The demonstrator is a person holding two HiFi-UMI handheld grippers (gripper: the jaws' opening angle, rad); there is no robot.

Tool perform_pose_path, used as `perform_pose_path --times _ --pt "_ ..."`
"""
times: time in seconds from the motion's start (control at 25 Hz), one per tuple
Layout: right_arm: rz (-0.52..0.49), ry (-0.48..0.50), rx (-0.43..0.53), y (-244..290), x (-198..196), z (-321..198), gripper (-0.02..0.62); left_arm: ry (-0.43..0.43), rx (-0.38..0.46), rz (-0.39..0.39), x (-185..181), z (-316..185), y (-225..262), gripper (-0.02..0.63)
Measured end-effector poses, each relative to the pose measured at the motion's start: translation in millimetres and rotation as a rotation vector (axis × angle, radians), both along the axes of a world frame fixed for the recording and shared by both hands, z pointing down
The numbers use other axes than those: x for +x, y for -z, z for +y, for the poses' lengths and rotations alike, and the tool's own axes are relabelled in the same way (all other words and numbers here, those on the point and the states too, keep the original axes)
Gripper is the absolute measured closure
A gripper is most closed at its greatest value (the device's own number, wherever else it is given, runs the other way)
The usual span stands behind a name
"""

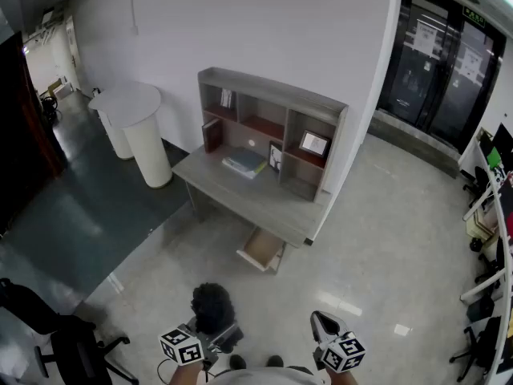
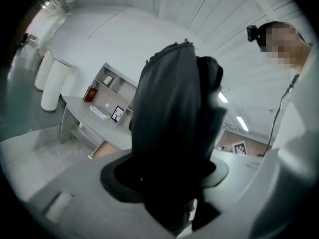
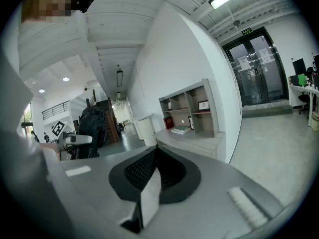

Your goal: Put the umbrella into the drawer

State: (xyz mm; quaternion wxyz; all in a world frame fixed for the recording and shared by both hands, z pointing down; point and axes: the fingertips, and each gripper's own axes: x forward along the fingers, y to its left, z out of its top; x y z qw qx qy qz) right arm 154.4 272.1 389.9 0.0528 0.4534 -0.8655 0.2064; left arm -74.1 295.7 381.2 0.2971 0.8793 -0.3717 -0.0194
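Umbrella (image 2: pixel 174 123) is folded and pinched roughly upright in our left gripper (image 1: pixel 210 337), right gripper (image 3: pixel 149 183) is pressed together on nothing, and the open drawer (image 1: pixel 261 249) under the desk (image 1: pixel 232 192) lies dead ahead, well apart from both.

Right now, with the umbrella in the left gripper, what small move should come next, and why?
Probably carry the umbrella forward toward the desk. The left gripper grips it, and the drawer under the desk already stands open, but open floor lies between them. The right gripper, shut and empty, isn't needed yet.
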Motion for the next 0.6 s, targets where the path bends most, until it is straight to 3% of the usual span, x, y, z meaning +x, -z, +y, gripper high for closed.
perform_pose_path --times 0.6 --pt "-0.001 0.01 -0.005 -0.8 -4.3 -2.2 0.589 0.004 -0.012 0.001 -1.1 -2.3 -3.1 0.342"
